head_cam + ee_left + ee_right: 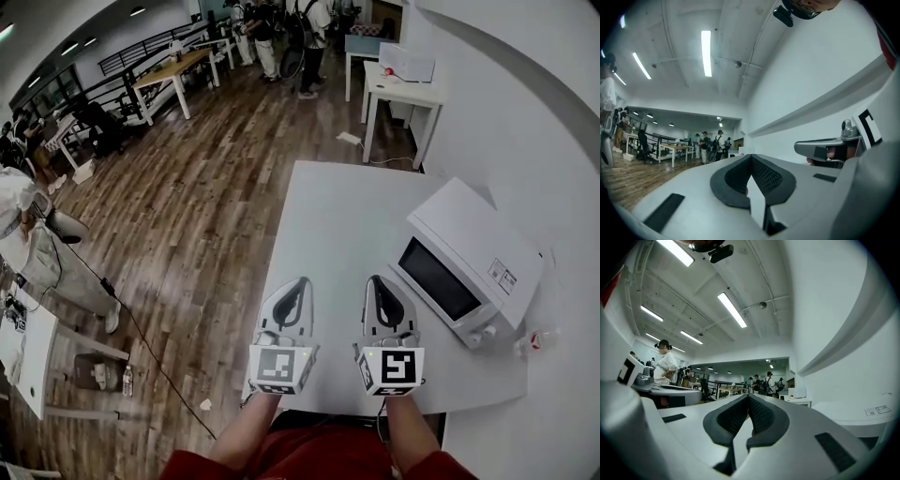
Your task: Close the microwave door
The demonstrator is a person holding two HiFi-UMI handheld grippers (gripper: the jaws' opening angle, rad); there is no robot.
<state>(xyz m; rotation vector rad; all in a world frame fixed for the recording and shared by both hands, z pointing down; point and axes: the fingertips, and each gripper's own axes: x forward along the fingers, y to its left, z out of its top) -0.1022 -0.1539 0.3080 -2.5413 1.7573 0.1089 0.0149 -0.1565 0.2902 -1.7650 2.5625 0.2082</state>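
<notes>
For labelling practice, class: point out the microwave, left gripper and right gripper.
microwave (473, 248), head view, white top panel.
left gripper (301, 282), head view, closed jaw tips.
right gripper (375, 280), head view, closed jaw tips.

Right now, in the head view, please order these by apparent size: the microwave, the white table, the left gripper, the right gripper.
1. white table
2. microwave
3. left gripper and right gripper: alike, not ranked. Both are nearest the camera, which enlarges them.
</notes>
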